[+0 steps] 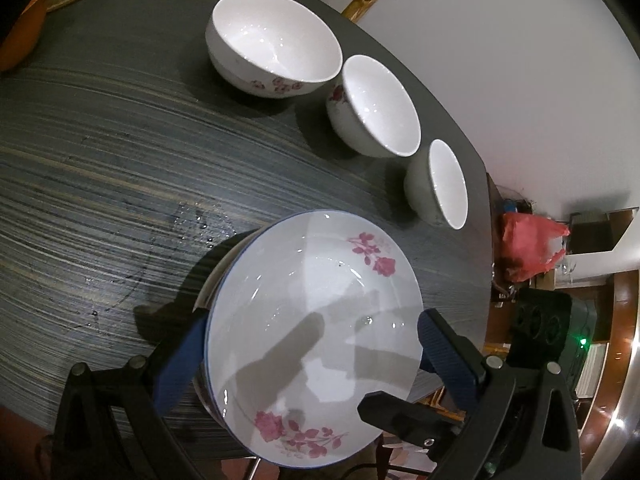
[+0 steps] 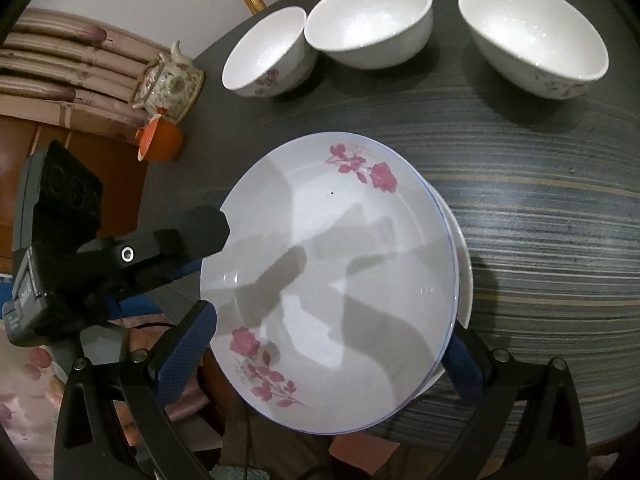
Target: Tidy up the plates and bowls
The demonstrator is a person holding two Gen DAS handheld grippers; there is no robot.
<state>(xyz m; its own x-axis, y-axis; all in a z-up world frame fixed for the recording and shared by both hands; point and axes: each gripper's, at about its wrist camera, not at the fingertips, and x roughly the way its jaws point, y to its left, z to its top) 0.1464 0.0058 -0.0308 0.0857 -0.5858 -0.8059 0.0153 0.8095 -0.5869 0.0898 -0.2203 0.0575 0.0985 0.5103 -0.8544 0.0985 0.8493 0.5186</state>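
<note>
Now plate [image 1: 316, 320] between left gripper [image 1: 308, 344] fingers [image 1: 444, 344], apart.

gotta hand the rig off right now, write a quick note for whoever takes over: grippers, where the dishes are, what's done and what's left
Left hand-held gripper: open, blue fingers either side of the top plate, not clamped.
Right hand-held gripper: open, also straddling that plate from the other side.
Plates: the rose-patterned plate sits on at least one more, stacked at the near edge of the dark table.
Bowls: large bowl, medium bowl and small bowl stand separately in a row behind the stack.
Done: plates look stacked.
Left: bowls not yet nested, probably small into medium into large.
</note>
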